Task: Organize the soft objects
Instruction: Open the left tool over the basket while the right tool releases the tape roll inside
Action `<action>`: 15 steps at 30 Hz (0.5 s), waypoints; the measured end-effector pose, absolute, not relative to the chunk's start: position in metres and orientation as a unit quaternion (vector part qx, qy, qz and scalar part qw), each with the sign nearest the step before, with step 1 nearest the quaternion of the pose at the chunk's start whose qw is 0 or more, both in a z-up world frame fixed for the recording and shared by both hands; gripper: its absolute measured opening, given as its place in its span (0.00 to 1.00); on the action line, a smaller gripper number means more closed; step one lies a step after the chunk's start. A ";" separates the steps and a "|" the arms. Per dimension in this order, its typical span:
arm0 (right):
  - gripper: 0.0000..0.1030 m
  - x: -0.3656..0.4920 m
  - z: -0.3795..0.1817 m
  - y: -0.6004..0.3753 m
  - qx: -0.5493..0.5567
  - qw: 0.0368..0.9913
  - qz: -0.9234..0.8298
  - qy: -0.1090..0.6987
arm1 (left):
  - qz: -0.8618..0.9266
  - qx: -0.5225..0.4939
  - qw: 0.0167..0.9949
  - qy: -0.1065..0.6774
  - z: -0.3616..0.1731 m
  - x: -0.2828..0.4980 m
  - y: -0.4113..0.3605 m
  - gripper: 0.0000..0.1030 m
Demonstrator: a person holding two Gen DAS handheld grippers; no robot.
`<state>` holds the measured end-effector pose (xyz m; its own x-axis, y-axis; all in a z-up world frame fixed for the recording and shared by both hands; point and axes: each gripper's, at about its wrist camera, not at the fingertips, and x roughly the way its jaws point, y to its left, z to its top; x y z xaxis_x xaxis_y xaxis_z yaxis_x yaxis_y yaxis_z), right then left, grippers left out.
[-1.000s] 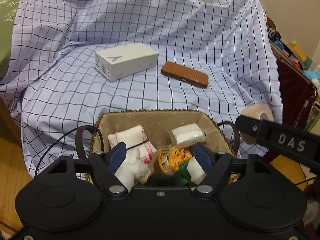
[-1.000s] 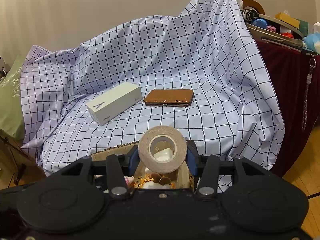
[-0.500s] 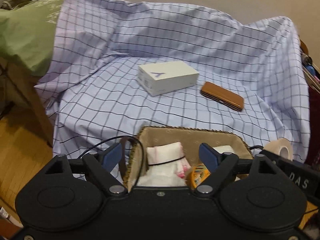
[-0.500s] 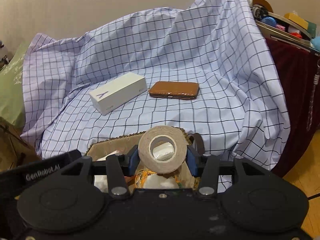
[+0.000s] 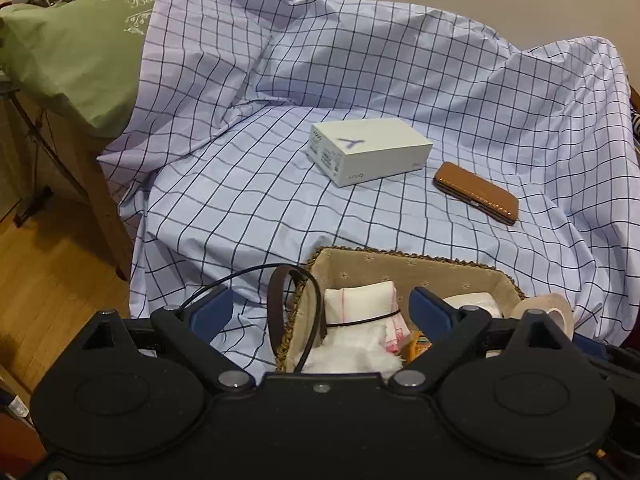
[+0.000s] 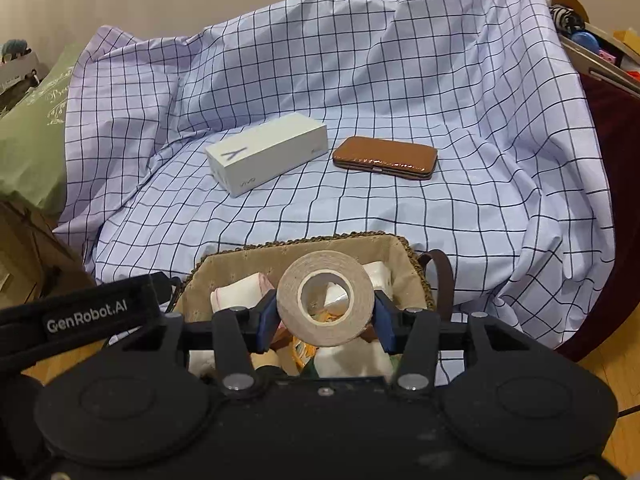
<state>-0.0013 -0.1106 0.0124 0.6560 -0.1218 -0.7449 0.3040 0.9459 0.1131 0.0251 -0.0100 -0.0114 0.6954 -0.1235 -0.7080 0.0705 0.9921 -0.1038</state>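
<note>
Matt checked cloth [image 5: 248,200], glossy brown leather case [image 6: 386,157], woven fabric-lined basket [image 6: 304,250].

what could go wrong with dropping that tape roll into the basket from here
The tape roll, clamped in the right gripper, hangs over a basket already crowded with soft bundles; released on edge, it might roll off them and out. The left gripper, jaws opening with nothing between them, straddles the basket's handle and could snag it.
</note>
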 end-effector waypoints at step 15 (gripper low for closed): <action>0.53 -0.006 0.013 -0.116 0.118 0.901 -0.130 0.396 | -0.048 -0.013 0.913 0.404 -0.013 0.027 -0.010 0.96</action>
